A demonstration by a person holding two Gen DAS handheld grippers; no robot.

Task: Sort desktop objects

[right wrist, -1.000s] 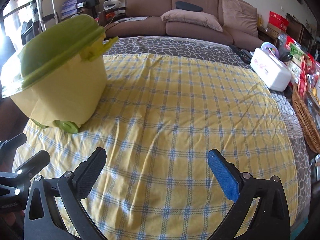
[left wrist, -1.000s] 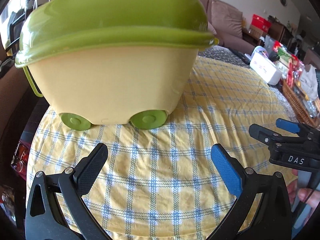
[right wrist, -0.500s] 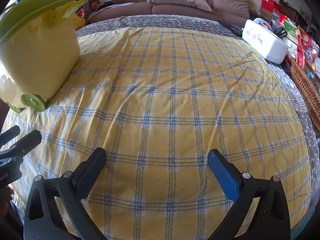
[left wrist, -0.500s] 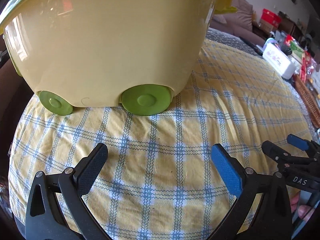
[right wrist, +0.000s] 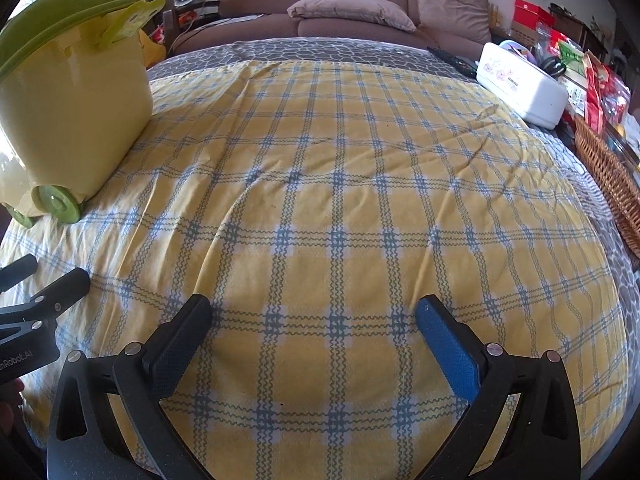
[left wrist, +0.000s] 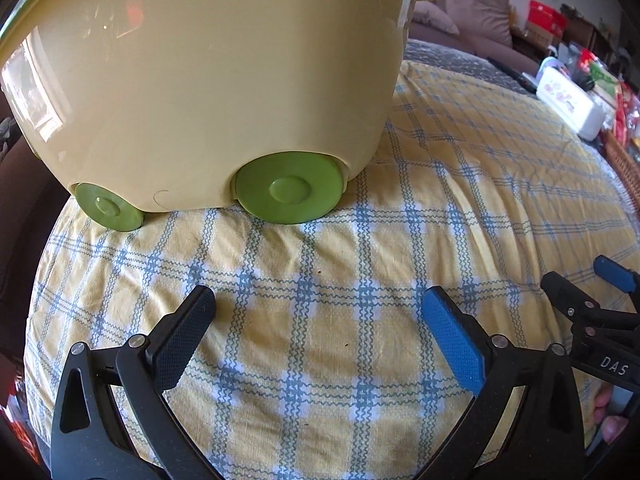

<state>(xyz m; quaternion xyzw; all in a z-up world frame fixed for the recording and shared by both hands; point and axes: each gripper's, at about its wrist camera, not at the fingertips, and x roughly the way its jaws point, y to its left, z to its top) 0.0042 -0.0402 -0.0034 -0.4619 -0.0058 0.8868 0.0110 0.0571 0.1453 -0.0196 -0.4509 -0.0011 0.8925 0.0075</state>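
Your wheeled bin (right wrist: 72,112) stands on the cloth (right wrist: 340,200) at the surface's left edge, its lid (right wrist: 60,24) on top and its wheels (left wrist: 288,188) resting on the cloth. Your left tongs (left wrist: 318,320) hover just in front of it; your right tongs (right wrist: 312,328) hover to their right, over the bare middle of the cloth. At the far right edge lies a box (right wrist: 520,84), with a wicker basket (right wrist: 608,172) nearer you on that side. Behind the surface stands a sofa (right wrist: 360,4) with a cushion (right wrist: 352,12) on it.
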